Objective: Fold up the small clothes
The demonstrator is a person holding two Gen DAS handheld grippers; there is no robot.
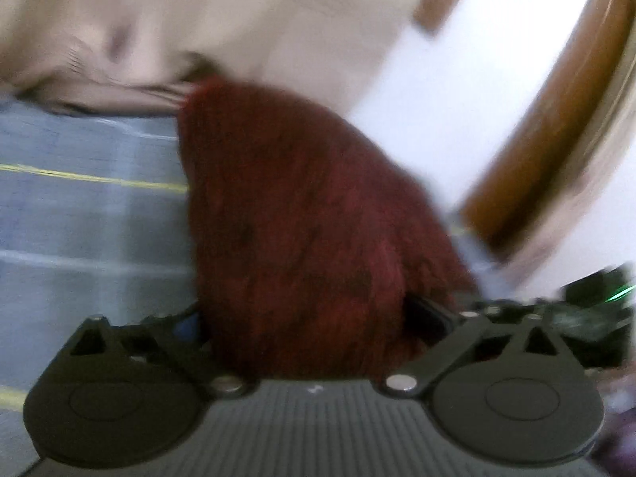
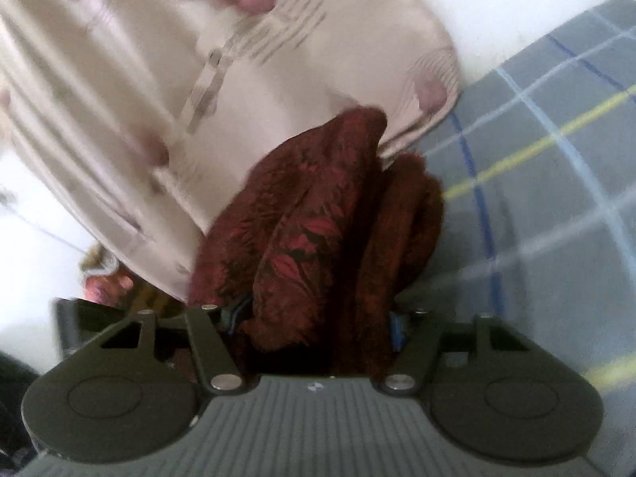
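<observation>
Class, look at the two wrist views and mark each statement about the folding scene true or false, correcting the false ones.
1. The left hand-held gripper has dark red fuzzy cloth between its fingers. True.
2. The right hand-held gripper is empty. False: dark red leaf-patterned cloth sits bunched between its fingers.
3. The grey plaid bedsheet has yellow lines. True.
4. The pillow is bright green. False: the beige pillow has faint pink markings.

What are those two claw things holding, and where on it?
Both hold the dark red cloth. The right gripper is clamped on a bunched, gathered part of it; the left gripper grips another part, too blurred to tell which.
</observation>
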